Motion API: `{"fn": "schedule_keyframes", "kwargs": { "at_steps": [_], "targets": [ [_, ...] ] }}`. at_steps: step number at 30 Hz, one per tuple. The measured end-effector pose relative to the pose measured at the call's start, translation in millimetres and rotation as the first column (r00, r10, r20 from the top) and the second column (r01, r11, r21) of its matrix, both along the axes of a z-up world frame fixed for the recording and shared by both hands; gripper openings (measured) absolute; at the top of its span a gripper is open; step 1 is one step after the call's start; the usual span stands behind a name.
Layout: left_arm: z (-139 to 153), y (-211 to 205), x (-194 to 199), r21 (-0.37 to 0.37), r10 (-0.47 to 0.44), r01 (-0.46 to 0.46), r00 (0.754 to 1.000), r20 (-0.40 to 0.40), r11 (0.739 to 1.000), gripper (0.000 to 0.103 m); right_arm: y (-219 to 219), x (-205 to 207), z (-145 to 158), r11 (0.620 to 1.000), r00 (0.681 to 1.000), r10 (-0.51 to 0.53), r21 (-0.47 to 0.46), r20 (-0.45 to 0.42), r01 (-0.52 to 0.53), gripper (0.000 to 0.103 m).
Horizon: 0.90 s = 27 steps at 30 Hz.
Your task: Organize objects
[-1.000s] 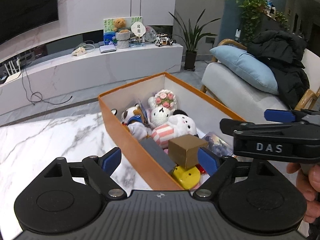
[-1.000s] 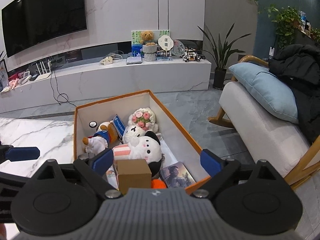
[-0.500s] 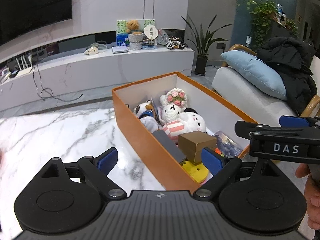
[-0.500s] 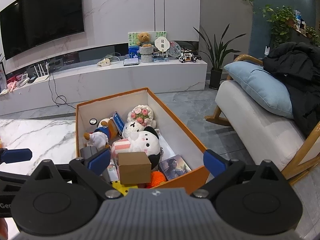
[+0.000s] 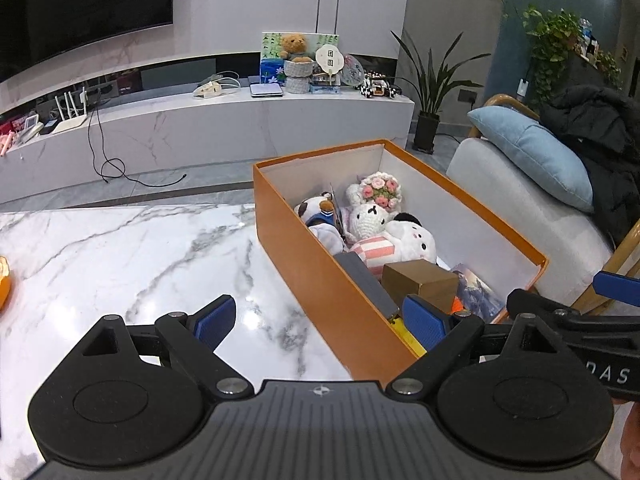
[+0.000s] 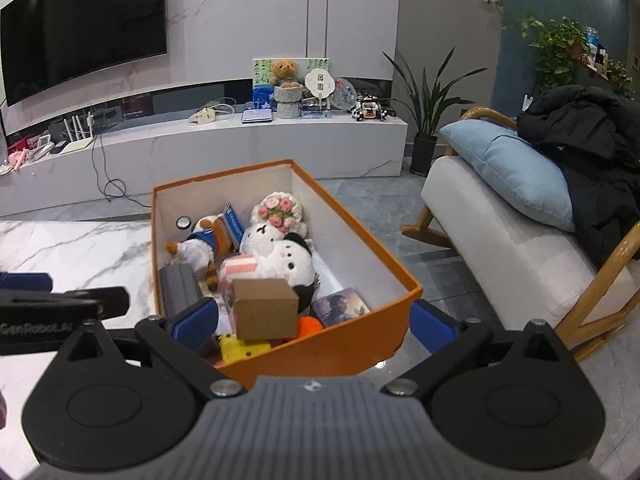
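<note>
The orange box (image 6: 320, 352) was taken as the landmark; it stood at the edge of the marble table (image 5: 120, 256) and was filled with the objects to be organized. The step in hand was judged to be a hover between placements, since nothing was carried by either tool. The left gripper (image 5: 320, 320) was held with its blue pads spread wide and nothing between them, over the table beside the box's near long wall. The right gripper (image 6: 314, 320) was likewise spread wide and unloaded, held above the box's near short end. Inside the box, a small brown cardboard carton (image 6: 266, 308) lay at the near end, above a yellow item (image 6: 240, 348) and an orange item (image 6: 310, 326). A gray case (image 6: 180, 284) was seen against the left wall, and a printed card (image 6: 340, 306) toward the right wall. A pink-striped white plush (image 6: 280, 264), a flower-crowned crochet bunny (image 6: 276, 220) and a sailor-suited plush (image 6: 196, 246) filled the middle. The carton was seen between the right gripper's pads in that view, but below and ahead of them, not touching. At the left edge of the left wrist view an orange object (image 5: 4, 284) was partly visible on the table, well apart from the box. The next move was judged to call for reaching that object, or for lowering the right gripper to rearrange the contents.
</note>
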State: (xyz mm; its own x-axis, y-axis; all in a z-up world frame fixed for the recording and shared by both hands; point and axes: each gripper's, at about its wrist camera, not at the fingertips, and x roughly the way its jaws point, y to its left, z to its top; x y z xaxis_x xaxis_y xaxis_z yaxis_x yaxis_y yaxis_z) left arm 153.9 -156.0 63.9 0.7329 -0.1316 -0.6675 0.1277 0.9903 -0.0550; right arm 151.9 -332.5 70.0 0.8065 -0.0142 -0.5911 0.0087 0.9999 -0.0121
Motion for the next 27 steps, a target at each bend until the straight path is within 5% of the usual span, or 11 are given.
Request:
{"fn": "schedule_keyframes", "kwargs": {
  "at_steps": [27],
  "targets": [
    [-7.4, -1.6, -1.0, 0.053, 0.007, -0.007, 1.0, -0.008, 0.999, 0.103, 8.9, -4.4, -9.2, 1.0, 0.999, -0.013, 0.004, -0.029, 0.013, 0.102]
  ]
}}
